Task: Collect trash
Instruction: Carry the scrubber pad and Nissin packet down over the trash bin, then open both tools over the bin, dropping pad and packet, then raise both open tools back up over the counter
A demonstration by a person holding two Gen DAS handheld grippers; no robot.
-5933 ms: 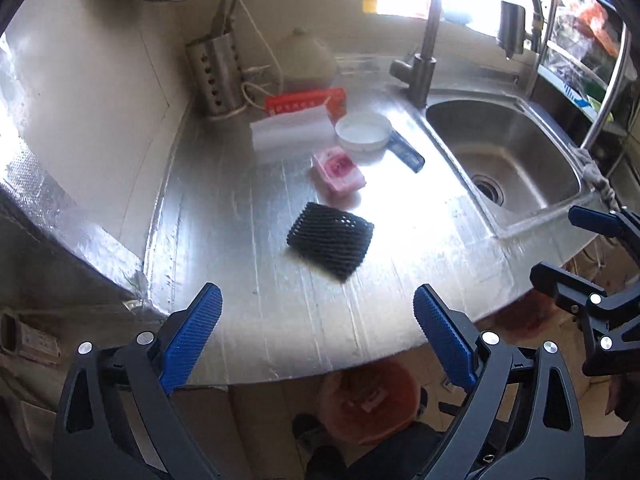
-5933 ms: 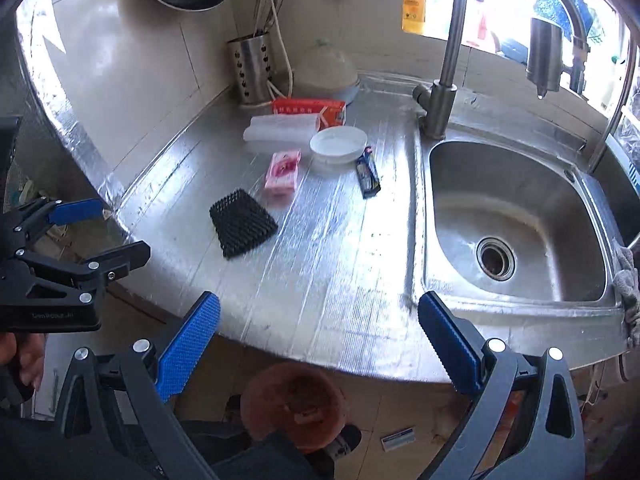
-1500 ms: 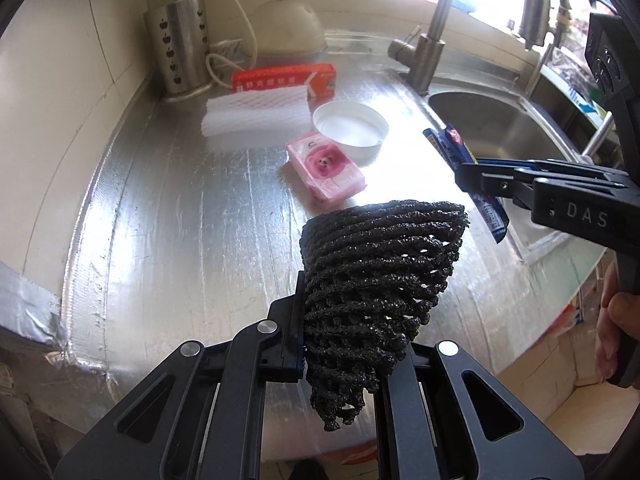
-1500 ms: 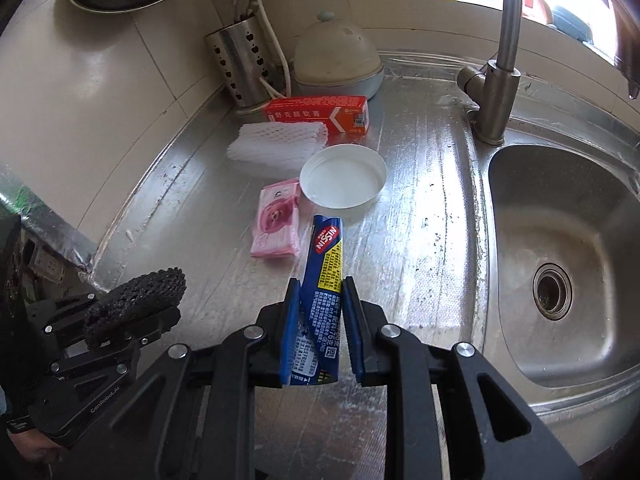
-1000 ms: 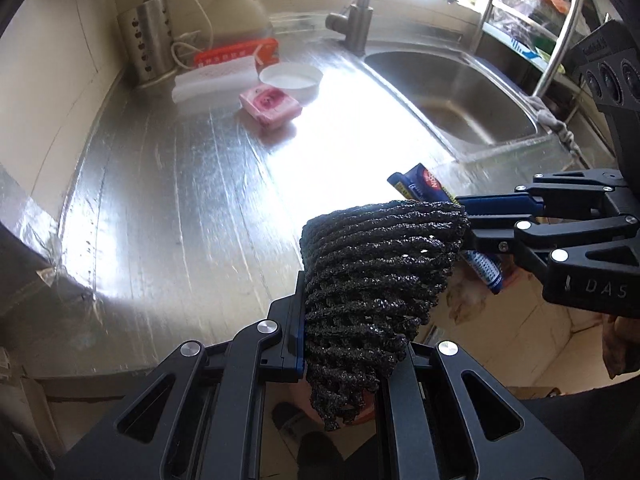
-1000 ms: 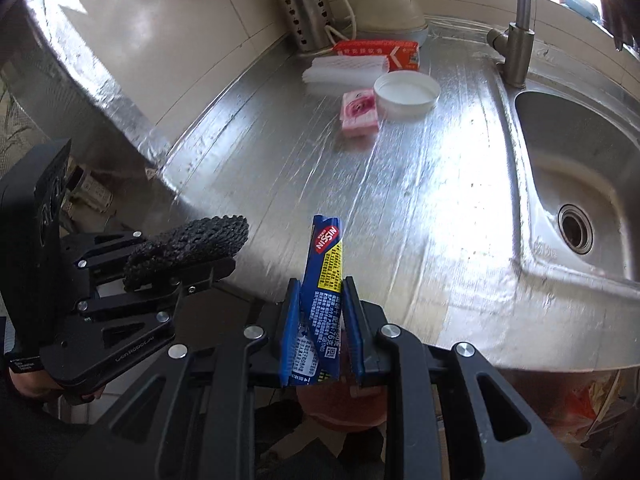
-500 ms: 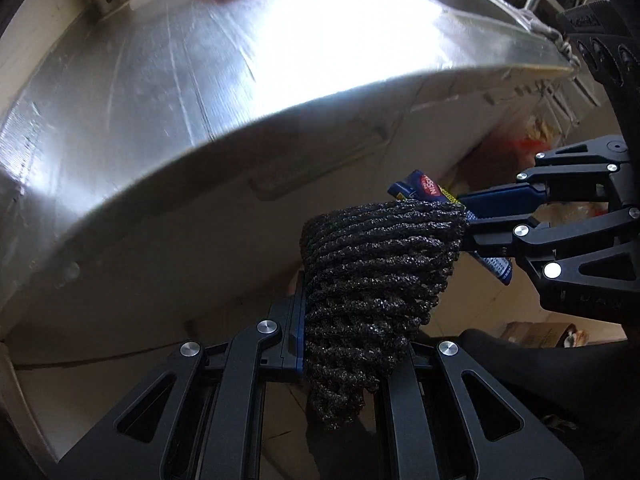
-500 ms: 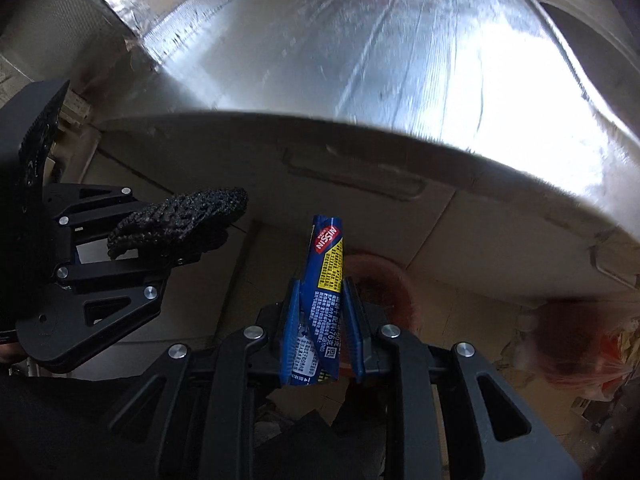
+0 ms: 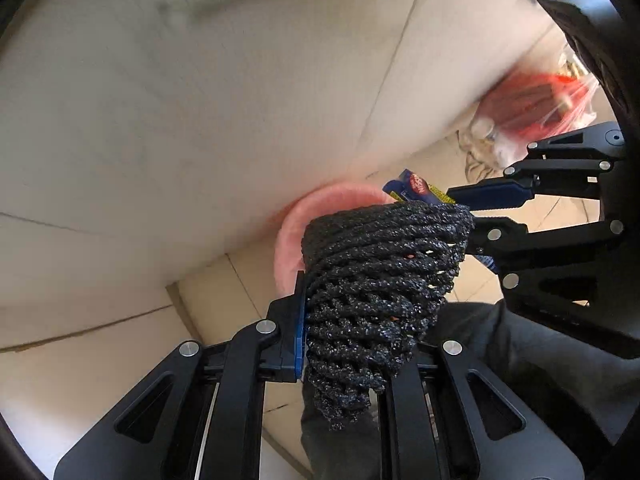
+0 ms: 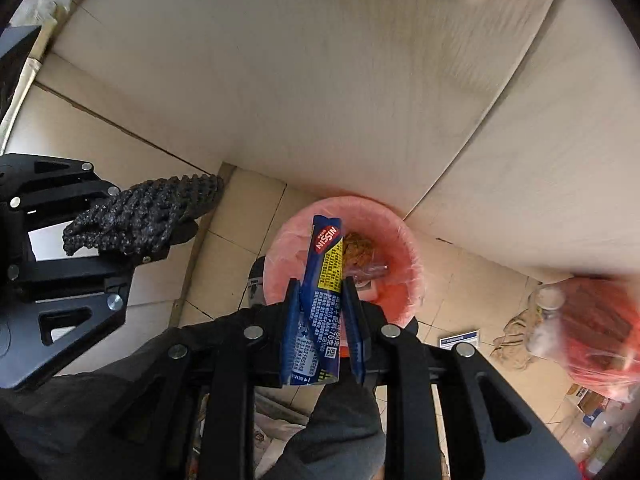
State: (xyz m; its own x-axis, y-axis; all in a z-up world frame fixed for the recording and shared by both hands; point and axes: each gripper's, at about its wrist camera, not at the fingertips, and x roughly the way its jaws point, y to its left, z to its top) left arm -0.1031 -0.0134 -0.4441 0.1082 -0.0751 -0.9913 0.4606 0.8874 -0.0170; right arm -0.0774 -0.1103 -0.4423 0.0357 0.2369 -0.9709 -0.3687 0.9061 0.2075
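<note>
- The step in hand looks like dropping both pieces of trash into the pink-lined bin [image 10: 400,236] on the floor tiles, in front of the pale cabinet doors [image 10: 320,100].
- The right gripper [image 10: 322,320] is clamped on a blue snack wrapper [image 10: 322,280], which stands upright between the pads, its top end over the bin's mouth in the right wrist view.
- To do it well, this wrapper should be let go only while it sits squarely over the opening; it is light and flat, so I judge it could flutter aside if dropped from high up.
- The left gripper [image 9: 344,332] grips a black foam net [image 9: 376,292], and its jaws have just been opening slightly; the net is between them and the blue pad on one side presses it.
- In the right wrist view the net [image 10: 136,216] hangs to the left of the bin, over bare tile, so the left hand should shift toward the bin before releasing fully.
- The net is springy and may cling to a pad; a wide opening would help.
- Both grippers point steeply down at the floor, side by side, with a dark sleeve [image 10: 100,420] below them.
- A red plastic bag [image 10: 592,320] lies well apart to the right.
</note>
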